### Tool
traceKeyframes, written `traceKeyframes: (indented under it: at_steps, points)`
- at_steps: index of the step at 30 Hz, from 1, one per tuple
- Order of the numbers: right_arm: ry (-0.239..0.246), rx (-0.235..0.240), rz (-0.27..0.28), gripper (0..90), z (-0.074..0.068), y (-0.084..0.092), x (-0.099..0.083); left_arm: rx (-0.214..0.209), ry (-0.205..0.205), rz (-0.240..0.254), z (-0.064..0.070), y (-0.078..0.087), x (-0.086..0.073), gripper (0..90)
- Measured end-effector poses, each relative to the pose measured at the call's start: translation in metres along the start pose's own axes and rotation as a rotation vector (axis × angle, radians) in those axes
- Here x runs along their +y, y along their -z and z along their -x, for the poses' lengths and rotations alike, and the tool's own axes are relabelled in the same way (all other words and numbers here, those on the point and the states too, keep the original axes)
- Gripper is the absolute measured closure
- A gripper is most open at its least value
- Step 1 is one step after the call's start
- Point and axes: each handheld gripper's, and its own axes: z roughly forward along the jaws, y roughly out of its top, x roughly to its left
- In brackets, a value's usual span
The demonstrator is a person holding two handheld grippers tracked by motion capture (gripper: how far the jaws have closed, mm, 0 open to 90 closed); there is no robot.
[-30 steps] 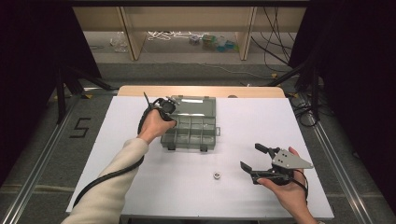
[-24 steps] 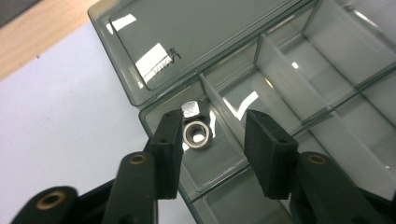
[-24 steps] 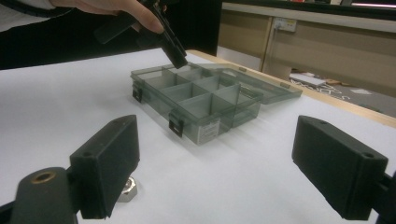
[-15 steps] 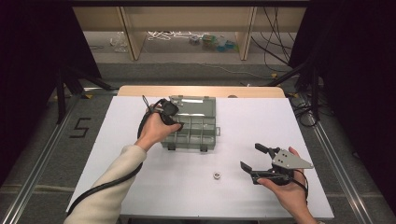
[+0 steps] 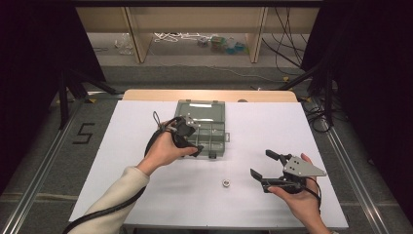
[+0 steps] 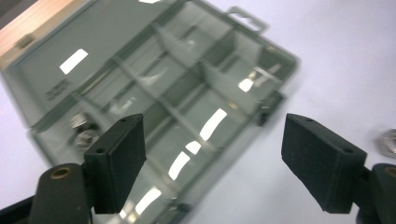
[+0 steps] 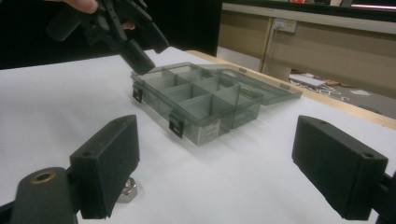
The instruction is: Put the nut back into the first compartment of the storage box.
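In the high view, a grey-green compartment box (image 5: 202,127) lies open on the white table (image 5: 122,161), its lid folded flat toward the far wooden edge. The left gripper (image 5: 187,138) hangs over the box's near-left corner, held in the left hand (image 5: 163,150), whose cream sleeve (image 5: 109,195) comes in from the bottom; its jaws have just been opening and now stand spread, with nothing between them. A small metal nut (image 5: 226,183) lies on the table in front of the box, well apart from it. The right gripper (image 5: 262,165) rests low at the right in the right hand (image 5: 299,200), near the nut, its jaws spread and empty. In the left gripper view, the two black jaws stand wide apart above the box (image 6: 154,93), which runs slantwise beneath them; two metal nuts (image 6: 81,130) lie in a compartment near the left jaw, and the loose nut (image 6: 387,142) shows blurred at the right edge on the table. In the right gripper view, the jaws are spread wide and grip nothing; the nut (image 7: 126,191) sits on the table just beside the left jaw, the open box (image 7: 205,102) stands farther off between the jaws, and the left gripper (image 7: 135,39) hovers over its far-left corner.
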Motion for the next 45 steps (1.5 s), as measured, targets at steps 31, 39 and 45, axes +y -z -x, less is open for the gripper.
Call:
traceKeyframes:
  at_steps: [31,39,45]
  points:
    - [-0.008,-0.016,0.006,15.8,0.001,0.002,0.001,-0.215,-0.261,-0.248,0.105,-0.058,0.008,27.0]
    - [-0.035,-0.004,0.001,15.8,0.0,0.002,0.0,-0.235,-0.262,-0.289,0.107,-0.066,0.01,34.6]
    - [-0.011,-0.025,0.022,15.8,0.001,0.001,0.0,-0.274,-0.244,-0.315,0.107,-0.069,0.014,42.8]
